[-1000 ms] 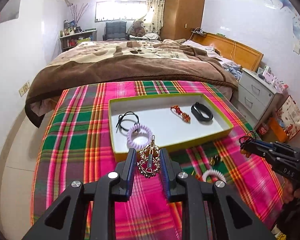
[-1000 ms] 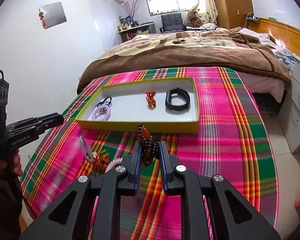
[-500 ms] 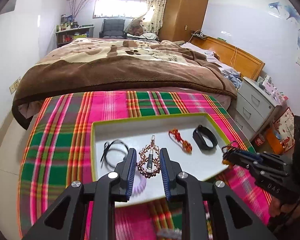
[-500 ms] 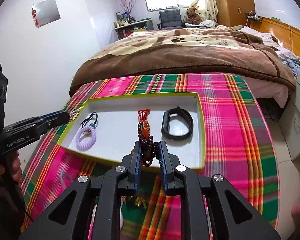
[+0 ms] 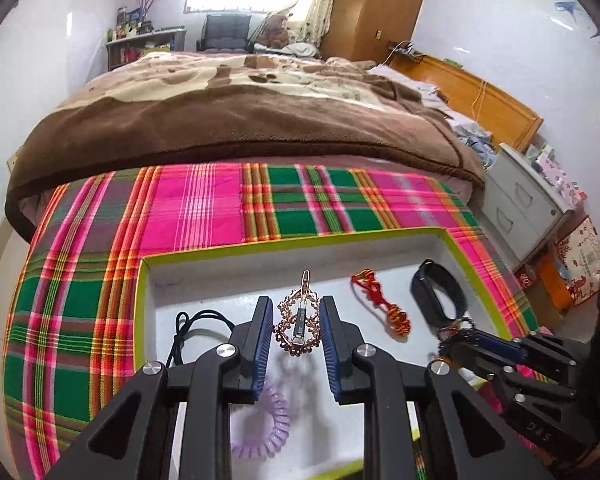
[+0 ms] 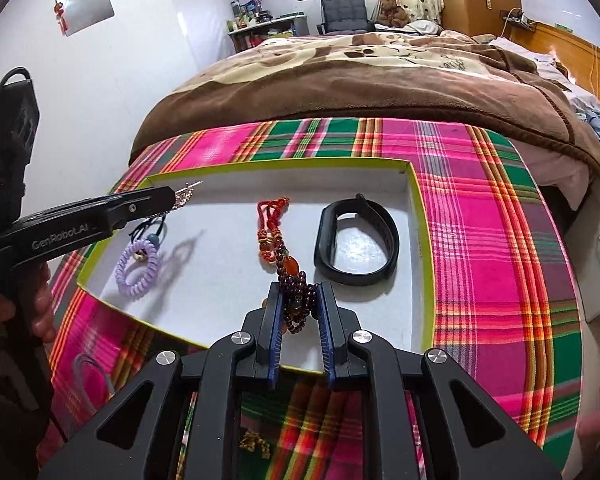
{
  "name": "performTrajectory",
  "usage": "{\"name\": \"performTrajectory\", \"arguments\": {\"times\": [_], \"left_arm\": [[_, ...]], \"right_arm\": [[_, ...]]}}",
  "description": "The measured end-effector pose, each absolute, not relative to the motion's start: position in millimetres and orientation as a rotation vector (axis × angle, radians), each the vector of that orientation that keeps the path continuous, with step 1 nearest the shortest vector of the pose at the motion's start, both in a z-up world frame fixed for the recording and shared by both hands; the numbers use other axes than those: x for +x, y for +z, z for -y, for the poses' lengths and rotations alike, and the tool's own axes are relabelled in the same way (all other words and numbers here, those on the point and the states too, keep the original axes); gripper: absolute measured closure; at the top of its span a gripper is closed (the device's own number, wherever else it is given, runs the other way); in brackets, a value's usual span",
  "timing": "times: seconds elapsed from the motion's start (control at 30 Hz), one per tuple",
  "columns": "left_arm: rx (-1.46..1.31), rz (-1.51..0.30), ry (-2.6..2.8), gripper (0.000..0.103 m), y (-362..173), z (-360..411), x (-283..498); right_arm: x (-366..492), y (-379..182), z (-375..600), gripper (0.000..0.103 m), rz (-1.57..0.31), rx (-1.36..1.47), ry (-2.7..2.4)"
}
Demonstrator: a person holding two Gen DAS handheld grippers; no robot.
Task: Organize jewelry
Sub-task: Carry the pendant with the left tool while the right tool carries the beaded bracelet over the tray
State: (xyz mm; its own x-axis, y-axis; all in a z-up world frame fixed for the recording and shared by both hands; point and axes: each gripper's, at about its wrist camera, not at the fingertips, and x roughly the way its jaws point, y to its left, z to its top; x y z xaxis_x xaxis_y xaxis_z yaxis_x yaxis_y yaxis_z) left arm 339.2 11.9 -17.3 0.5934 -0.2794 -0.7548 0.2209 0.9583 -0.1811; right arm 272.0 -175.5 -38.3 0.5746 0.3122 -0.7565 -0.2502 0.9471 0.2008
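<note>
— What have you got in your left gripper [image 5: 296, 330]?

— My two fingers are closed on a rose-gold brooch [image 5: 298, 326], pinched from both sides. It hangs above the white floor of the tray [image 5: 260, 248], over a lilac coil hair tie [image 5: 266, 426] lying just below my fingertips.

— And the right gripper [image 6: 299, 312]?

— Its fingers are narrow, clamped on a dark beaded bracelet [image 6: 296, 300]. The beads dangle over the tray's near edge, with the top bead near a red knotted charm [image 6: 272, 228] on the tray floor; I cannot tell whether they touch.

— What lies in the tray past that?

— Just right of the red charm rests a black wristband [image 6: 356, 240], lying flat as an open loop. Toward the left end, a black cord tie [image 5: 198, 328] lies beside the lilac hair tie.

— And outside it?

— The tray sits on a pink and green plaid cloth [image 6: 492, 240]. Nearest me, a small gold piece [image 6: 254, 442] lies on the cloth below my right fingers. Beyond the cloth is a bed with a brown blanket [image 5: 240, 120].
</note>
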Motion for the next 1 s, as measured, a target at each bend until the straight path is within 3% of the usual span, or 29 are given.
{"name": "performTrajectory", "arguments": {"times": [1.0], "left_arm": [[-0.062, -0.977, -0.289, 0.079, -44, 1, 349]], "right_arm": [[275, -42, 180, 0.085, -0.926, 0.039, 0.317]]}}
